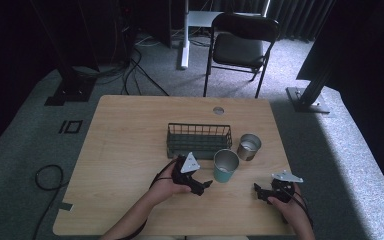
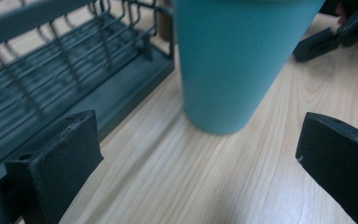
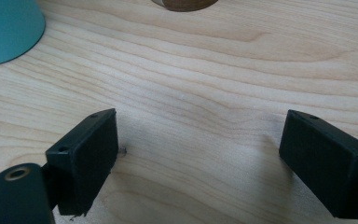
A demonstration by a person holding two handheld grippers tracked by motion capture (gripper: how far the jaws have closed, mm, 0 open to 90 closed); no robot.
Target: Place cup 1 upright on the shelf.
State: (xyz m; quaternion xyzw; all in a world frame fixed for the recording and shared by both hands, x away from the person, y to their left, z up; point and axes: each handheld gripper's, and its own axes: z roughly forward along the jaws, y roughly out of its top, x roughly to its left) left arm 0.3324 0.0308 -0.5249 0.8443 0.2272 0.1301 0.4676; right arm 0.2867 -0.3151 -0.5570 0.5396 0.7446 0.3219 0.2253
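We run the left gripper (image 1: 203, 186), fingers apart, squarely onto the teal cup (image 2: 242, 60) at its 12 o'clock, clear of the wire basket (image 2: 51, 88); right gripper (image 1: 258, 191) idles with fingers apart.

L gripper (image 1: 200, 184) near teal cup (image 1: 226, 165); R gripper (image 1: 261, 192) apart; wire basket (image 1: 198, 140) behind.

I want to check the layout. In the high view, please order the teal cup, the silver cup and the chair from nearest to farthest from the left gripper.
From the left gripper:
1. Teal cup, just to its right on the table.
2. Silver cup, farther right, beside the wire basket's right end.
3. Chair, on the floor beyond the table's far edge.
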